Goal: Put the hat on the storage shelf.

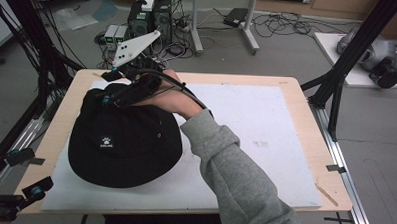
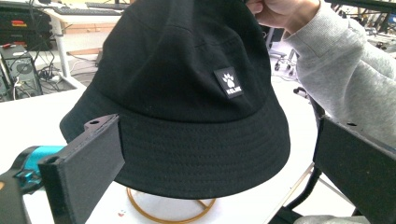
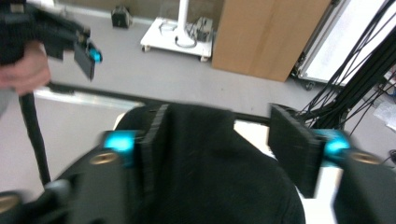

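Black bucket hat (image 1: pixel 125 144) sits on the white mat's (image 1: pixel 266 124) left half, brim near the left edge. Right gripper (image 1: pixel 118 97) over its far crown, jaws released. Left gripper (image 1: pixel 31 190) at near-left corner, jaws apart. Right half lies open.

The high view looks forward and down on the whole bench (image 1: pixel 297 103) from the person's side. The left gripper view sits low at the bench's 7 o'clock corner, facing the black hat (image 2: pixel 187 93) from close by. The right gripper view looks down on the same hat's crown from very near, blurred.
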Motion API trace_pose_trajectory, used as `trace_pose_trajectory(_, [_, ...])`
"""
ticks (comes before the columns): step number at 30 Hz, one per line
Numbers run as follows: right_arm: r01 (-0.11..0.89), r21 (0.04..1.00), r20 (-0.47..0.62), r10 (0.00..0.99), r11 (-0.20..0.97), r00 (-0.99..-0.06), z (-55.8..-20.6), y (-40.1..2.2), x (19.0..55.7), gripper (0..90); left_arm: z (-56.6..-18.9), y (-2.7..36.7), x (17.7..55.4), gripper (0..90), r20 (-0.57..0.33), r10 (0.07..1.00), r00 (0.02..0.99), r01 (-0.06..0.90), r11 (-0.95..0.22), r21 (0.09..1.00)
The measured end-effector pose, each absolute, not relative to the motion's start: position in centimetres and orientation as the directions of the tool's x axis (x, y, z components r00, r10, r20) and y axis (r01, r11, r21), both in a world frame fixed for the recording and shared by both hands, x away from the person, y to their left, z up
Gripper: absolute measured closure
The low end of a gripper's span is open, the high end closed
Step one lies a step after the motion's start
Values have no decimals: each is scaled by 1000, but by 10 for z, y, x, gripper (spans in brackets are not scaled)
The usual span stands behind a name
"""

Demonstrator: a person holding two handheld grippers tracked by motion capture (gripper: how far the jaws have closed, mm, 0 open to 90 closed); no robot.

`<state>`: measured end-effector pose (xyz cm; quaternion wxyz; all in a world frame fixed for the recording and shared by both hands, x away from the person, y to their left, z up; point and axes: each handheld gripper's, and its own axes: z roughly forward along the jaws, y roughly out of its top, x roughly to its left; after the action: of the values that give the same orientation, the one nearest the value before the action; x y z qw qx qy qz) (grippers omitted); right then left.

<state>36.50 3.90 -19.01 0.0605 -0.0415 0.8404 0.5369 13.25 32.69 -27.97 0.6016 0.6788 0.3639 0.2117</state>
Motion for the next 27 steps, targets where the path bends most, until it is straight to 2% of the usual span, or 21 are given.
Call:
trace_pose_trajectory(3, [-102, 908, -119, 15, 407, -993, -190, 37, 368, 192, -279, 326, 132, 24, -151, 747, 648, 237, -9, 971])
trace_pose_trajectory(6, [-72, 909, -88, 20, 411, -996, -190, 35, 371, 119, -277, 324, 132, 24, -152, 732, 664, 231, -7, 973])
trace_pose_trajectory(11, [-15, 932, -22, 15, 363, -1000, -186, 24, 376, 112, -274, 320, 133, 24, -140, 728, 671, 220, -16, 975])
trace_pose_trajectory(27, [42, 939, -11, 150, 340, -989, -196, -44, 386, 112, -275, 322, 156, 24, -150, 715, 683, 221, -6, 975])
